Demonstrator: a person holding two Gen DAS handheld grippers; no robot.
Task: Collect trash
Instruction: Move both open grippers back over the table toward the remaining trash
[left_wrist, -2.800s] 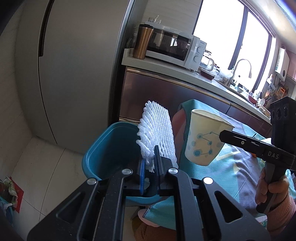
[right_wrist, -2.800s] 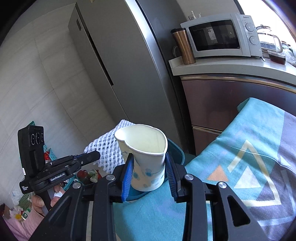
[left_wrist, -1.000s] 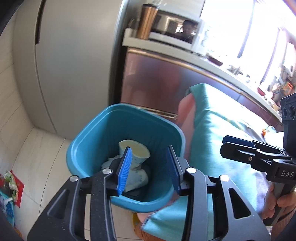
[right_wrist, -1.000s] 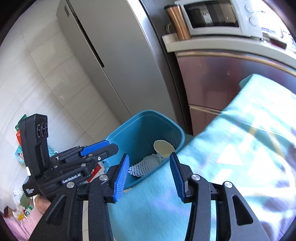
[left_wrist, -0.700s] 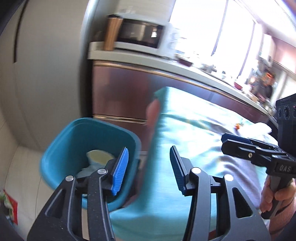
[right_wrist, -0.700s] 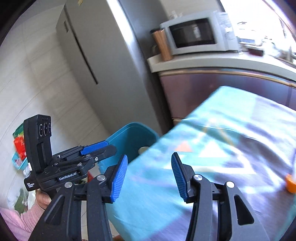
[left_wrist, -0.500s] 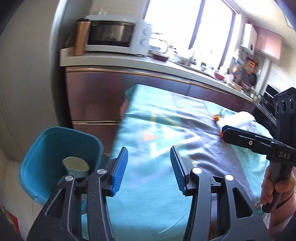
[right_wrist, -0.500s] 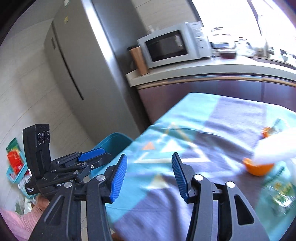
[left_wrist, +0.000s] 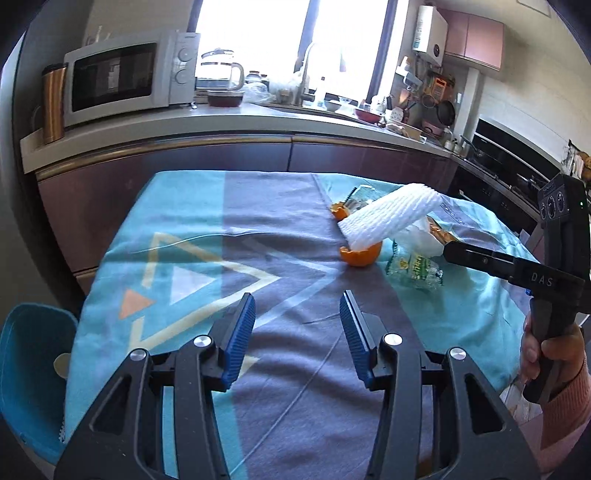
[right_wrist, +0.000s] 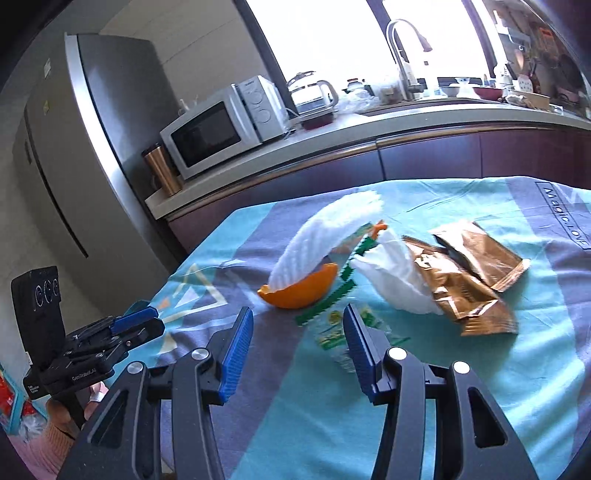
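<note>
- Both grippers have swung away from the blue bin (left_wrist: 26, 354), where the paper cup and the first foam net now lie, toward the table (left_wrist: 192, 206).
- Left gripper (left_wrist: 297, 332) jaws have just been opening; they stand half apart with nothing between them.
- Right gripper (right_wrist: 297, 341) is the same: half apart, empty, above a clear green-printed wrapper (right_wrist: 332, 332).
- White foam net (right_wrist: 317, 240) is a ribbed sleeve, leaning with its low end inside an orange peel (right_wrist: 303, 290) at 12 o'clock.
- At 2 o'clock lie a crumpled white tissue (right_wrist: 395, 280) and bronze foil wrappers (right_wrist: 469, 273), touching.
</note>
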